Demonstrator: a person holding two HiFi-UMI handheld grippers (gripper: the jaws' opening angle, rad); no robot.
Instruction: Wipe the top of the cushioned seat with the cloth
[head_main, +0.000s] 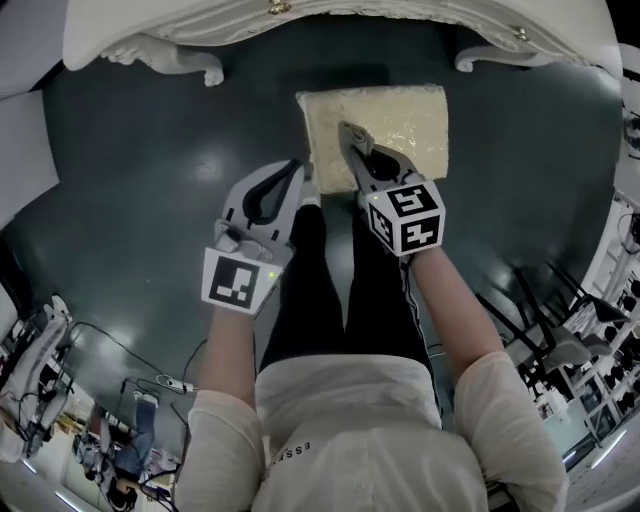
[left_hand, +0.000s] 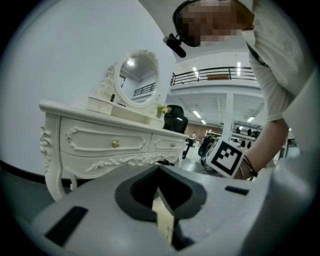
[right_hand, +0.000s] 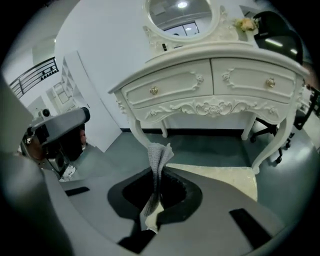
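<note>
- R gripper (head_main: 348, 132): jaws pinched tight on the grey cloth (right_hand: 158, 155). A bunched tuft stuck out past the tips and the rest trailed back between the jaws.
- L gripper (head_main: 298, 168): jaws drawn together, nothing gripped that I could see. The pale sliver in the gap at their base read as seat fabric behind them, not a held item.
- Cushioned seat (head_main: 400, 110): cream top, on the dark floor (head_main: 150, 180) just in front of the white dressing table (right_hand: 210, 80).
- In the head view the R tips sat over the seat's near-left part. The L tips were at its near-left corner, just off the edge.
- Couldn't tell if the cloth was touching the cushion. In the R gripper view the tuft pointed up and away, w/ the seat lying lower and to the right.
- Step, as I judged it: cloth in grip and brought to the seat, so wiping was about to start or just begun. No sign of how much of the top was done.
- Next move, my read: tip the R gripper down so the tuft presses flat on the fabric, then sweep across toward the far-right corner in overlapping passes.
- Only a small tuft showed, so light pressure would be needed to stop the jaw tips dragging on the cushion. L gripper could steady the seat edge if it shifted.
</note>
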